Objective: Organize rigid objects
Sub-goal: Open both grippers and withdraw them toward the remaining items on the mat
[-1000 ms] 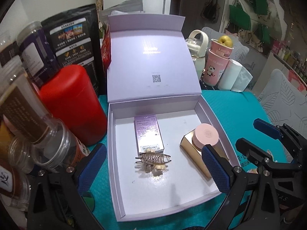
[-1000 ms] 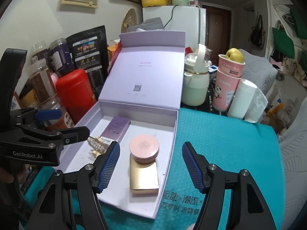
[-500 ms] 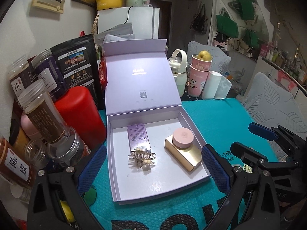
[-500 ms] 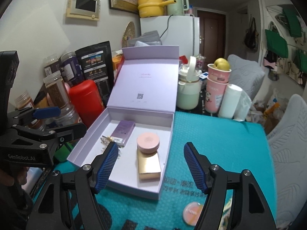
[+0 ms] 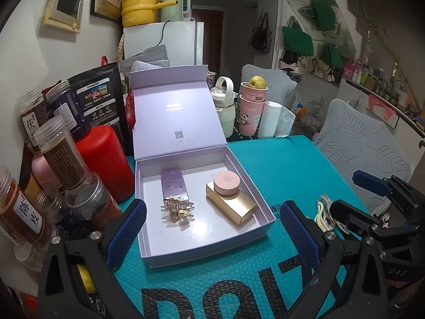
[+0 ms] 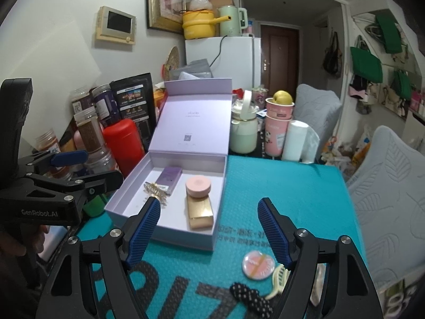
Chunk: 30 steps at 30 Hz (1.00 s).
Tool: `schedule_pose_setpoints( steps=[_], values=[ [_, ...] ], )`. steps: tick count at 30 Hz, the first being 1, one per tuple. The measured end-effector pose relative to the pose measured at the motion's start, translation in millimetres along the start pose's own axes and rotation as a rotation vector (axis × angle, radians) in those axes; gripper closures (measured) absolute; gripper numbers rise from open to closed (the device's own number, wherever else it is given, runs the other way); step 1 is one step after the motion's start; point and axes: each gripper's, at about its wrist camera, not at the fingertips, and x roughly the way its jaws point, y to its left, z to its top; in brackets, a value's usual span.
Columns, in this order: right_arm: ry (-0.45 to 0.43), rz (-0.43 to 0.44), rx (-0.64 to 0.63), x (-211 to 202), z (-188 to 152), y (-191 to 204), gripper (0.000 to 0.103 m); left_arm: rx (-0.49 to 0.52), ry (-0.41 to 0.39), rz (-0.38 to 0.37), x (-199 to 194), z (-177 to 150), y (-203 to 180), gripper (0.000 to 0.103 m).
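An open lavender box sits on the teal mat with its lid upright. Inside lie a small purple carton, a gold hair claw and a gold box with a pink round jar on it. My left gripper hangs open and empty, short of the box's front. My right gripper is empty, its jaws opening, over the mat by the box's front right corner. Near it lie a round pink badge, a cream clip and a black dotted bow.
A red canister and several jars crowd the box's left side. Behind the mat stand a pale green kettle, pink cups topped with an apple, and a paper roll. A grey chair stands on the right.
Both grippers have drawn back and upward from the box, which now looks smaller. The badge, clip and bow have come into the right wrist view. The right jaws stand wider.
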Motion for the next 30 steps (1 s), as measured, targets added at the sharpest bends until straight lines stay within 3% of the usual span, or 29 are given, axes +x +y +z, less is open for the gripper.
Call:
schedule_pose_setpoints(
  steps=[8,19,30],
  values=[
    [0.012,-0.056,0.012,-25.9,-21.4,-2.9,0.026,0.033,0.026,-0.035,-2.2,-16.9,-20.7,0.001],
    [0.027,-0.114,0.076,-54.5,-57.1,-13.1,0.024,0.045,0.087,-0.145,7.9,-43.9,-42.8,0.001],
    [0.068,-0.167,0.197,-59.0,-95.5,-36.4,0.024,0.081,0.122,-0.166,20.0,-64.7,-61.3,0.001]
  ],
)
